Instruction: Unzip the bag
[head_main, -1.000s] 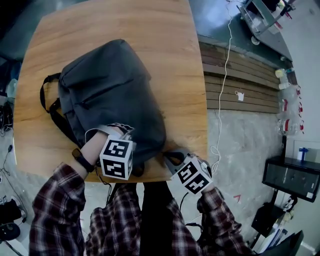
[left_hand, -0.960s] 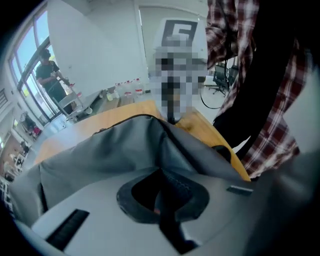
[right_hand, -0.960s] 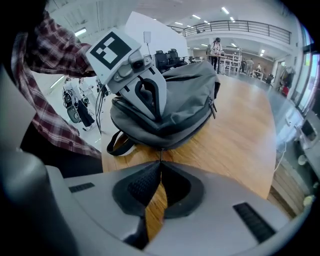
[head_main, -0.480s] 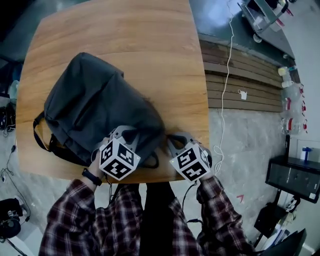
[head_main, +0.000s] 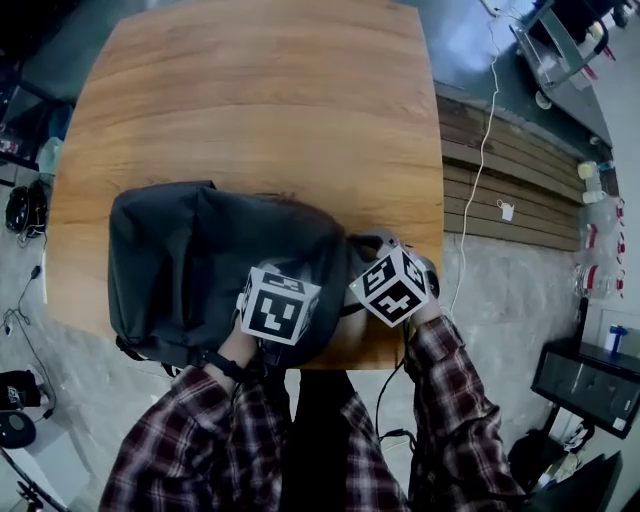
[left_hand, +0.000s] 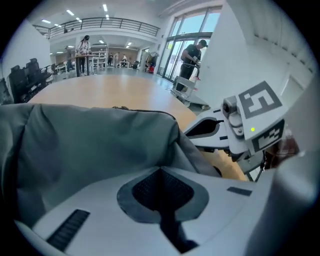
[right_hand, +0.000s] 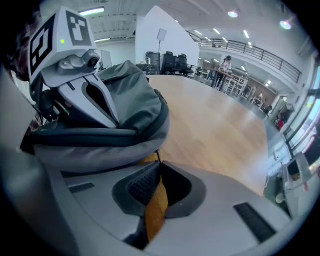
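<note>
— The bag (head_main: 190, 260): where is it?

— On the wooden table (head_main: 260, 110), at the near edge, right in front of the person. The table is far bigger than the bag, with bare wood beyond it. The bag is dark grey and lies flat, its length running off to the person's left.

— And the arms?

— Two plaid sleeves (head_main: 200, 440) reach in from below, both toward the bag's right end.

— The tools?

— They sit near each other at that end. The left tool (left_hand: 161, 171) is closed, its jaw tips meeting right against the grey fabric. I cannot tell whether a fold is caught there. The right tool (right_hand: 159, 165) is closed too. Its tips are together just under the bag's bulging end, and the table's wood shows through the slot behind them.

— Anything smaller?

— The left marker cube (head_main: 280, 305) sits over the bag. The right marker cube (head_main: 392, 285) is just past the bag's end, by the table's near edge. In the right gripper view a dark band (right_hand: 95, 137) runs round that end of the bag.
</note>
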